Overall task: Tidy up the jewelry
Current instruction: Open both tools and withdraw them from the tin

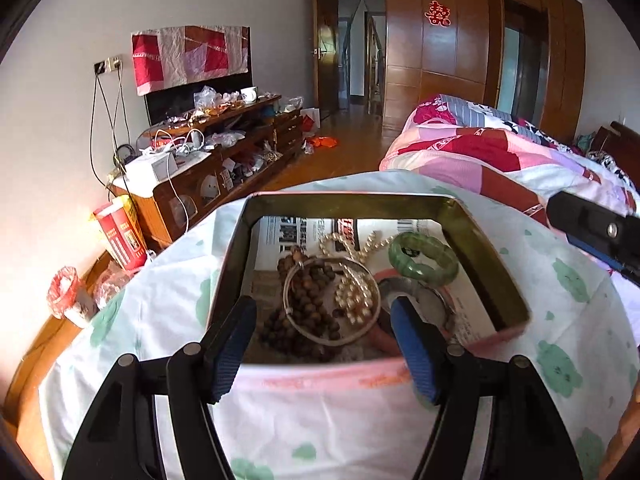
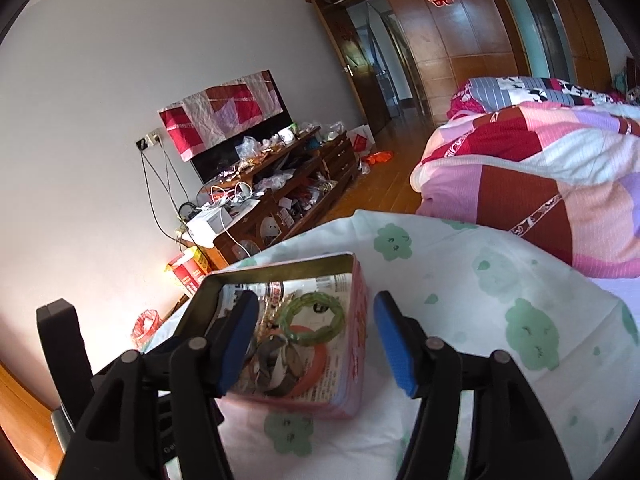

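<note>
A pink tin (image 1: 352, 200) with a gold inside and a printed paper lining stands on the cloth-covered table. In it lie a green bangle (image 1: 399, 258), a silver bangle (image 1: 328, 342), brown beads (image 1: 308, 300) and a pearl string (image 1: 354, 296). My left gripper (image 1: 320, 312) is open over the tin's near edge, with nothing pressed between its blue pads. In the right wrist view my right gripper (image 2: 316, 304) is open and straddles the right wall of the tin (image 2: 280, 266). Its left finger is over the jewelry, beside the green bangle (image 2: 292, 308) and an orange bangle (image 2: 316, 364).
The table wears a white cloth with green prints (image 1: 320, 420). A bed with a patchwork quilt (image 1: 500, 152) lies to the right. A cluttered wooden TV cabinet (image 1: 224, 152) runs along the left wall. A red box (image 1: 120, 236) stands by the table's far left.
</note>
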Available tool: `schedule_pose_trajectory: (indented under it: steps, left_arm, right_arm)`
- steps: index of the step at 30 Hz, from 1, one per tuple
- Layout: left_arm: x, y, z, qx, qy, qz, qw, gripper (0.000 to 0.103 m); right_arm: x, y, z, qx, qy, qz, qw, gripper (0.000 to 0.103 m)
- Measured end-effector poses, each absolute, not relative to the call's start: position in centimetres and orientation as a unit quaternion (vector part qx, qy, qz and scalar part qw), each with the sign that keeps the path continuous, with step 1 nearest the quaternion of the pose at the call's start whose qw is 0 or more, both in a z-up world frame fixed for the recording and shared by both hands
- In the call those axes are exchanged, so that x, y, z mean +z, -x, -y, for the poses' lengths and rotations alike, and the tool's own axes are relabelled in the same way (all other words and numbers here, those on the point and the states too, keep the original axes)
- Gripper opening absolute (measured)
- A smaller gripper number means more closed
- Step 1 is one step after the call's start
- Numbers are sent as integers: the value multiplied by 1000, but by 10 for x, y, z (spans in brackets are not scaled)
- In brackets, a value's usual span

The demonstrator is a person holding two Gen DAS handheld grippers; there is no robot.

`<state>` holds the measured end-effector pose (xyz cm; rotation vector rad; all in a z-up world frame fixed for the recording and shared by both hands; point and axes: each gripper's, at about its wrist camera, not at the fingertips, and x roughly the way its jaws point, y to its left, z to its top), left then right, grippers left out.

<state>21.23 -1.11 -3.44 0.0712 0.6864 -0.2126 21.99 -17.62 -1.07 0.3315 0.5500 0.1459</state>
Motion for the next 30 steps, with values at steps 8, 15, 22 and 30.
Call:
schedule_pose_trajectory:
  steps: [8,15,22,30]
  left_arm:
    - [-33,-181,6,-89,-36,-342,935,70]
    - [-32,-156,-1,-92,-27,-346,933,70]
    - [-30,-138,-3,-97,-22,-347,933,70]
    - [-30,-117,-3,-103,-24,-348,931,70]
  right_arm:
    - [-16,-185,180,68,-173,-283,941,63]
    - [-28,-159,181,61,-185,-296,935,63]
    - [-27,-136,184,58,-189,-296,934,63]
    - [-30,-117,183,59,-191,-297,934,63]
